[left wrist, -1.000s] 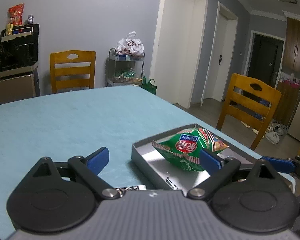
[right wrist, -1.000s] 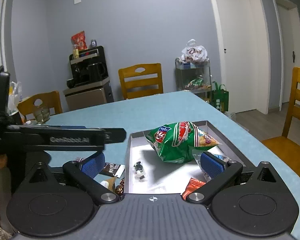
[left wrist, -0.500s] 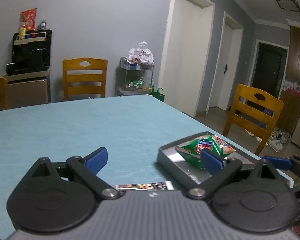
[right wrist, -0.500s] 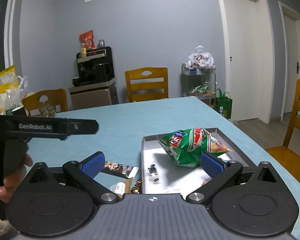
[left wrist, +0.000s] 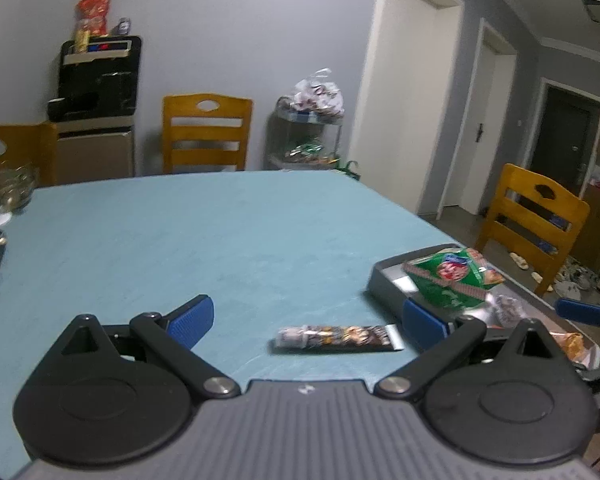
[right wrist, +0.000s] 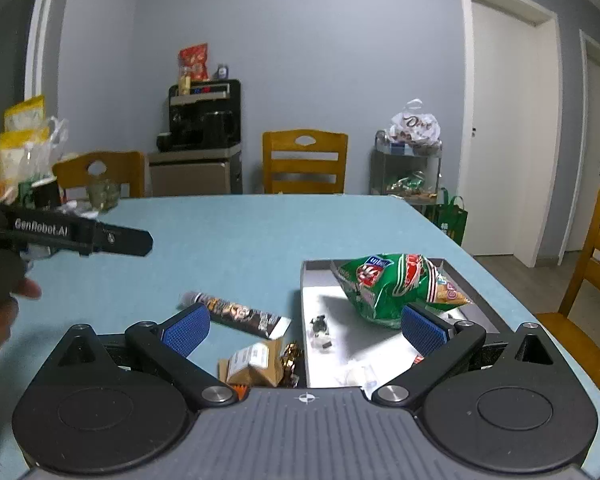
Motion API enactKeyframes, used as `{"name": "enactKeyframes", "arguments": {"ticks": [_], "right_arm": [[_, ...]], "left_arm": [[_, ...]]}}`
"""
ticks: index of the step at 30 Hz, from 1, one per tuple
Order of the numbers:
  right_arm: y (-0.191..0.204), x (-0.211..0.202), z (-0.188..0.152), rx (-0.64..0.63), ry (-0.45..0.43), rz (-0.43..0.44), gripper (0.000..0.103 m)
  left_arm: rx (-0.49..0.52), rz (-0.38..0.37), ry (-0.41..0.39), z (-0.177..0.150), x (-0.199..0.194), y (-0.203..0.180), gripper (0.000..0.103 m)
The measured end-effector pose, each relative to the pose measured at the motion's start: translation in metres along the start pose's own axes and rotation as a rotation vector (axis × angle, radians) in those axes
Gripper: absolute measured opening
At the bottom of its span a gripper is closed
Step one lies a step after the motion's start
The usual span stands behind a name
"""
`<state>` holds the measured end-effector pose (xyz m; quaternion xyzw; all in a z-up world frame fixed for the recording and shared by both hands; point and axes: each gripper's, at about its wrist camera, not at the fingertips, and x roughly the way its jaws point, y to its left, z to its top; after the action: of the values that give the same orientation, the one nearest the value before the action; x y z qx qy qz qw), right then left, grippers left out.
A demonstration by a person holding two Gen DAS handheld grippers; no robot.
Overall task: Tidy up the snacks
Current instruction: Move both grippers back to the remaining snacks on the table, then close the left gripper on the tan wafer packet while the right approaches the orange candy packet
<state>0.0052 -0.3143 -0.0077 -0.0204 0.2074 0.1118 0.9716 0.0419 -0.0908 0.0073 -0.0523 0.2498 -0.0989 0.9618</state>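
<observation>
CHANGE: your left tongs [left wrist: 306, 318] have pulled back from the tray [right wrist: 384, 300], empty and spread wide | NOW: dark snack bar [left wrist: 336, 337] lies on the table [left wrist: 220, 232] between their tips | right tongs [right wrist: 306, 326] spread, empty | green chip bag [right wrist: 396, 286] in tray | NEXT: likely the bar.

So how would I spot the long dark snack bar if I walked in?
Find the light blue table, then the grey tray near its right edge. Just left of the tray, flat on the tabletop, lies the long dark bar: slim and stick-shaped, unlike the puffy green bag in the tray.
</observation>
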Motion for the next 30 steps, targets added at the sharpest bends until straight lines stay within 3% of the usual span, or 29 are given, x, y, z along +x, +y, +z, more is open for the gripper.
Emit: {"name": "enactKeyframes", "arguments": {"ticks": [4, 12, 16, 18, 21, 30], "right_arm": [[0.006, -0.003, -0.005, -0.031, 0.010, 0.005, 0.103], [0.007, -0.015, -0.015, 0.010, -0.017, 0.100, 0.103], [0.011, -0.015, -0.018, -0.009, -0.009, 0.109, 0.103], [0.012, -0.013, -0.019, -0.011, -0.003, 0.112, 0.103], [0.012, -0.011, -0.022, 0.002, 0.012, 0.125, 0.103], [0.012, -0.011, -0.025, 0.011, 0.028, 0.146, 0.103]], "left_arm": [[-0.019, 0.028, 0.015, -0.008, -0.007, 0.016, 0.102], [0.004, 0.074, 0.039, -0.016, -0.015, 0.029, 0.102], [0.072, 0.168, -0.060, -0.006, -0.029, 0.028, 0.102], [0.092, 0.177, -0.111, -0.004, -0.038, 0.026, 0.102], [0.131, 0.144, -0.121, -0.005, -0.042, 0.016, 0.102], [0.263, 0.022, -0.041, -0.027, -0.029, -0.027, 0.102]]}}
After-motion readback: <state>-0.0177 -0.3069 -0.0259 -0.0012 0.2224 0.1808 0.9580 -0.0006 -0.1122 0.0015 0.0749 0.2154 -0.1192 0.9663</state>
